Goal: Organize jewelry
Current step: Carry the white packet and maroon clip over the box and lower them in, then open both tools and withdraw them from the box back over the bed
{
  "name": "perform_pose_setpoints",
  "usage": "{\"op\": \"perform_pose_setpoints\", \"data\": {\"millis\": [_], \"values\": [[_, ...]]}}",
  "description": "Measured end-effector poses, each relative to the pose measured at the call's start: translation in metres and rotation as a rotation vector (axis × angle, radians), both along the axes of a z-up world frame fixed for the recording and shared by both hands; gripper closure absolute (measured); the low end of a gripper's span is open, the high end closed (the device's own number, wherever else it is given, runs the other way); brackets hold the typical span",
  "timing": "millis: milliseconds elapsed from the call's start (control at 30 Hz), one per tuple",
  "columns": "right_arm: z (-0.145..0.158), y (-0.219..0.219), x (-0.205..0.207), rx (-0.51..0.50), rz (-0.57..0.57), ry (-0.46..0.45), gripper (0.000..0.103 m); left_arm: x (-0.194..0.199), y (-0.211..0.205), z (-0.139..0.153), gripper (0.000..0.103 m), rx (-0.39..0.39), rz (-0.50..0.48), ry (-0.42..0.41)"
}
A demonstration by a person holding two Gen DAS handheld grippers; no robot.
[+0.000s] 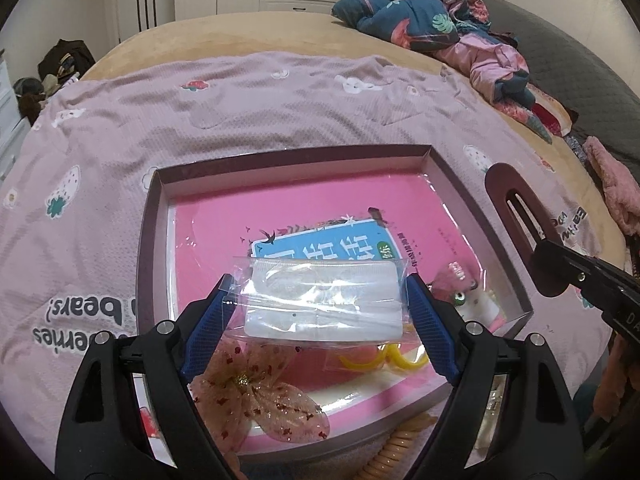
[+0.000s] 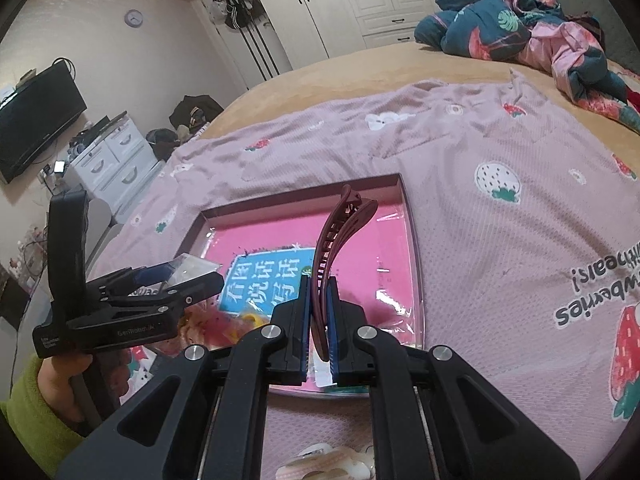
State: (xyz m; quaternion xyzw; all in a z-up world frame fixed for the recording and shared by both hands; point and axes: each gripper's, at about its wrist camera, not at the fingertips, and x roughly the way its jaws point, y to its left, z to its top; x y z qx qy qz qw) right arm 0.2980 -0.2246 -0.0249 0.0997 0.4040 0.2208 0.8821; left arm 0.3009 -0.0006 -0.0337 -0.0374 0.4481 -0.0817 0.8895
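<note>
My left gripper point(image 1: 320, 286) is shut on a clear plastic packet point(image 1: 324, 300) with a white piece inside, its blue pads pressing both ends. It hangs over a shallow mauve box point(image 1: 288, 154) that holds a pink book. My right gripper point(image 2: 319, 284) is shut on a dark red hair clip point(image 2: 332, 240), which sticks out forward above the box's point(image 2: 304, 188) right half. In the left wrist view the hair clip point(image 1: 516, 216) and the right gripper point(image 1: 552, 268) sit over the box's right wall. The left gripper point(image 2: 192, 272) and its packet point(image 2: 188, 262) show at the left.
In the box lie a sheer pink bow point(image 1: 256, 400), bagged yellow rings point(image 1: 384, 360) and a pink ornament point(image 1: 460, 280). A beige coil tie point(image 1: 388, 452) lies by the near wall. Pale clips point(image 2: 332, 464) rest on the pink strawberry blanket point(image 2: 500, 240). Crumpled bedding point(image 2: 520, 12) is far right.
</note>
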Motion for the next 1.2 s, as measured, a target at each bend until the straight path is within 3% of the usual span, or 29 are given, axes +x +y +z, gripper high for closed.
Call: {"op": "perform_pose_setpoints", "data": {"millis": [500,733,800,933,1200], "values": [[-0.039,0.018,0.013,-0.066,0.017,0.092,0.096,-0.008,0.015,-0.001,0.015,-0.002,0.043,0.011],[-0.042,0.021,0.019,-0.11,-0.002,0.099,0.095,-0.027,0.024,0.018,0.013,-0.012,0.072,-0.009],[-0.042,0.02,0.019,-0.116,-0.017,0.104,0.09,-0.033,0.026,0.023,0.013,-0.015,0.077,-0.02],[-0.04,0.009,0.013,-0.058,-0.044,0.135,0.069,-0.041,0.027,0.028,0.013,-0.021,0.074,-0.019],[-0.01,-0.01,-0.015,-0.016,-0.08,0.078,0.053,-0.055,0.03,0.043,0.01,-0.029,0.08,-0.053]]}}
